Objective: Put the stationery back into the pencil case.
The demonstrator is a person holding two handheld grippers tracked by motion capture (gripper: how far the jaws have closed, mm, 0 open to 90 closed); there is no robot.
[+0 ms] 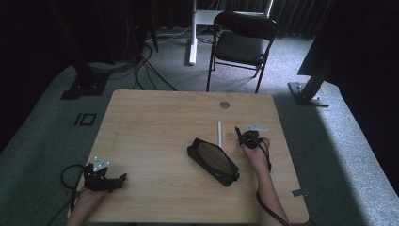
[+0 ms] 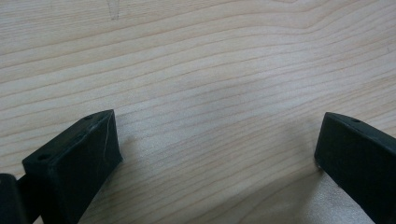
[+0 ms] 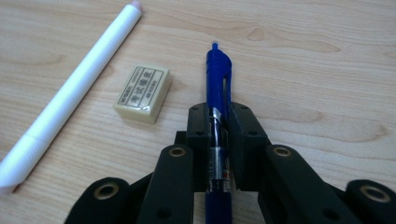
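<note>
A blue pen [image 3: 218,79] lies along my right gripper [image 3: 219,116], whose two black pads press on its barrel; its clip end points away over the wooden table [image 3: 327,70]. From above, that gripper [image 1: 248,137] is at the table's right side with the blue pen [image 1: 238,130] sticking out toward the far left. A small cream eraser [image 3: 143,92] and a white pen [image 3: 74,88] lie just left of the jaws. A black pencil case [image 1: 212,161] lies near the middle. My left gripper [image 1: 106,181] rests at the near left corner, its jaws [image 2: 219,154] wide apart over bare wood.
A round grommet [image 1: 224,104] sits in the table's far edge. A black folding chair [image 1: 240,44] stands beyond the table, with cables and stand legs on the grey carpet. A strip of tape [image 1: 300,192] marks the near right edge.
</note>
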